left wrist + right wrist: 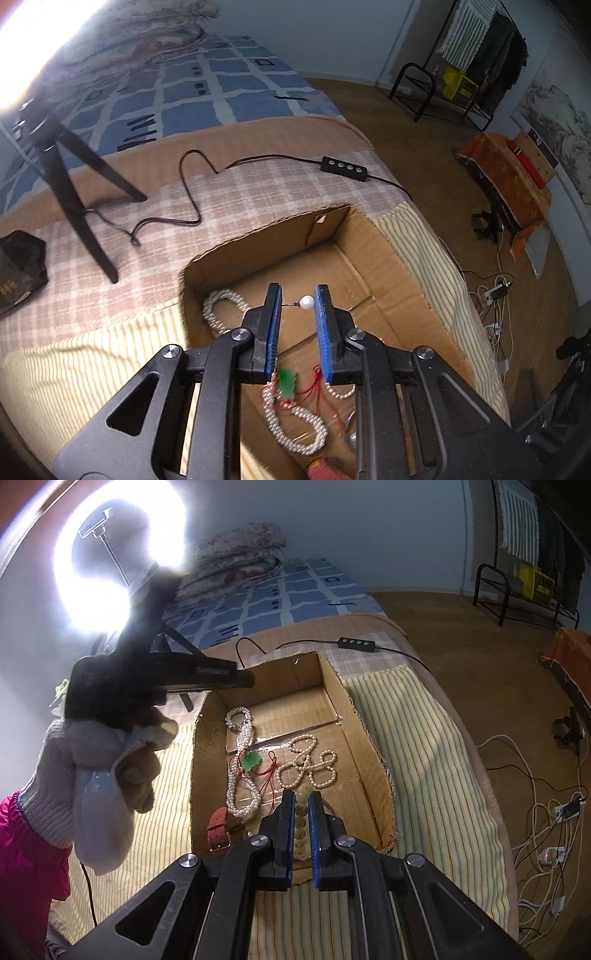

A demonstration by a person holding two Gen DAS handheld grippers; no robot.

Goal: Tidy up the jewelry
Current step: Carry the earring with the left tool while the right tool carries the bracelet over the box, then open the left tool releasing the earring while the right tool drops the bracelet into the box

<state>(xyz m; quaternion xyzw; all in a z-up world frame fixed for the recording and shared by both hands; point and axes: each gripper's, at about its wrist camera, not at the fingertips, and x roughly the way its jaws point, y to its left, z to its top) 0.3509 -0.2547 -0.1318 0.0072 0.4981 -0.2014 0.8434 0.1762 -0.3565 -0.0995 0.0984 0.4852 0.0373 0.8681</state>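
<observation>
An open cardboard box sits on the bed, and my left gripper hovers over it. It is shut on a pearl stud, whose thin pin spans the gap between the blue pads. Inside the box lie a white pearl necklace, a green pendant on red cord, a cream pearl strand and a red strap. At the near end of the box, my right gripper is shut on a bracelet of pale yellow-green beads. A gloved hand holds the left gripper above the box's far left corner.
A lit ring light on a black tripod stands on the bed behind the box. Its cable and controller run across the checked blanket. A black pouch lies far left. Striped cloth surrounds the box. Cords lie on the floor.
</observation>
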